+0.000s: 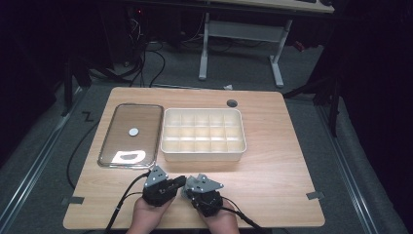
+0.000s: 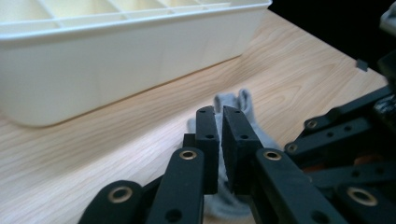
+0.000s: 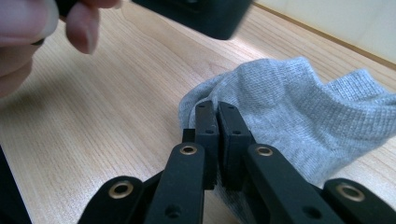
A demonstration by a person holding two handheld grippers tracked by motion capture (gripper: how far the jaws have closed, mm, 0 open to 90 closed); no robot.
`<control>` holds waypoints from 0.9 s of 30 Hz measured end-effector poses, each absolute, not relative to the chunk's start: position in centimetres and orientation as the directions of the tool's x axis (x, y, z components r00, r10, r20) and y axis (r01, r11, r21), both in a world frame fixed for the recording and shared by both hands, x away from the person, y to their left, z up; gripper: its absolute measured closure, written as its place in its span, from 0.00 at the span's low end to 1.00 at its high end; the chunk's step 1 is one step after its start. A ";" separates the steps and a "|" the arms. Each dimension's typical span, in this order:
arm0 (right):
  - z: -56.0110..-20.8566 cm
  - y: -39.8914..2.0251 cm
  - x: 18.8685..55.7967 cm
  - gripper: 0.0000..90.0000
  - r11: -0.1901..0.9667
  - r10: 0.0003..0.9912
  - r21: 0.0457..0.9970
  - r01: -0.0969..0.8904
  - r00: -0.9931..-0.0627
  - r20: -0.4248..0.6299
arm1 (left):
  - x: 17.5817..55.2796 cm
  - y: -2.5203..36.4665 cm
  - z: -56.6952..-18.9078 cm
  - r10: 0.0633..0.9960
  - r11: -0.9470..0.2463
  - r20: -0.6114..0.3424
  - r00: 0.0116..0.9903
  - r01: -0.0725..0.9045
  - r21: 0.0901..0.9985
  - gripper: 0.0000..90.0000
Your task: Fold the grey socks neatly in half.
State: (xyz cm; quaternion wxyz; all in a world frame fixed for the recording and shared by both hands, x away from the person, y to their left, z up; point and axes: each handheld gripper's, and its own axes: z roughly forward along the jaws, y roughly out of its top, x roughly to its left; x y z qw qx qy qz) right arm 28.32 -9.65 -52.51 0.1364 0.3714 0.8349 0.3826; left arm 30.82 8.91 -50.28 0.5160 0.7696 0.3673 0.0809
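**Two claws on one grey sock, close to the divided box**

I hold one claw in each hand, and both meet at the near edge of the desk (image 1: 272, 146). My left claw (image 2: 223, 122) has its jaws almost pressed together, and grey cloth shows in front of the tips and under them, so I judge it pinches a fold of the grey sock (image 3: 299, 116). My right claw (image 3: 217, 116) is pressed together too, and its tips bite the edge of the same sock, which lies bunched just before them and spreads away to the right side of that claw.

Why two grips? I think a soft sock cannot be handled from one point, because it hangs and folds by itself. With one pinch at each side I can stretch it, fold it, or carry it as a flat piece.

The white divided box (image 1: 203, 134) stands just ahead of both claws, open at the top, and its compartments look empty. I suppose the sock is meant for one of them, so it is kept close to the box wall. The clear lid (image 1: 130, 134) lies ahead and to the left of my left claw, beside the box, I think so that it does not block the way.
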 end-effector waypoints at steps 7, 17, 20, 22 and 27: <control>-52.7 -9.6 28.0 0.98 0.435 0.724 0.747 0.503 -0.688 0.041 | 31.3 8.3 -50.5 0.612 -0.225 -0.234 0.755 0.450 0.864 1.00; -52.6 -9.2 28.1 0.97 0.445 0.714 0.744 0.499 -0.699 0.041 | 31.6 7.8 -51.7 0.591 -0.290 -0.221 0.776 0.460 0.839 1.00; -52.6 -9.2 28.1 0.96 0.451 0.712 0.744 0.494 -0.702 0.035 | 31.9 7.9 -52.2 0.591 -0.308 -0.224 0.775 0.474 0.825 1.00; -52.6 -9.2 28.1 0.95 0.451 0.710 0.745 0.492 -0.703 0.035 | 32.2 7.8 -52.5 0.605 -0.318 -0.227 0.763 0.493 0.810 1.00; -52.3 -9.2 27.8 0.86 0.462 0.694 0.742 0.486 -0.719 0.038 | 32.3 7.9 -53.0 0.615 -0.332 -0.226 0.756 0.507 0.795 1.00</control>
